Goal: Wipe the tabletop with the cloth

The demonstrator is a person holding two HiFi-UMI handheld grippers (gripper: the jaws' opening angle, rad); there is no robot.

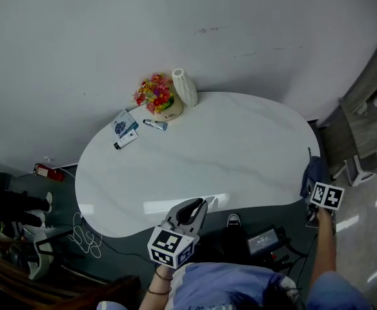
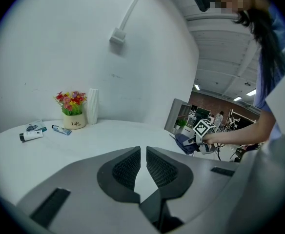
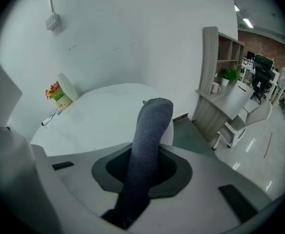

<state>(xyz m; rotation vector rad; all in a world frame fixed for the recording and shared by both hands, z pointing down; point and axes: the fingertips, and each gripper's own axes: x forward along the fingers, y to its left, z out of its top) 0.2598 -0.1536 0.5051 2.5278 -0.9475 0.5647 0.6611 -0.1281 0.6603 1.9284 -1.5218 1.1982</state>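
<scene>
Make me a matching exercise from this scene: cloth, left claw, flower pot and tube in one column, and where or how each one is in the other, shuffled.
1. cloth
2. left claw
3. flower pot
4. tube

A. beside the white vase
B. shut, empty, at the table's near edge
C. gripped in the right claw
D. lying between flower pot and packet

Pairs: 1-C, 2-B, 3-A, 4-D

right gripper (image 3: 147, 165): pad faces are covered by the cloth (image 3: 150, 130); cloth's lower end is lost in the throat between the jaws | head view: jaw tips are masked by the cloth | box (image 1: 125, 128), tube (image 1: 155, 125): print too small to be read
</scene>
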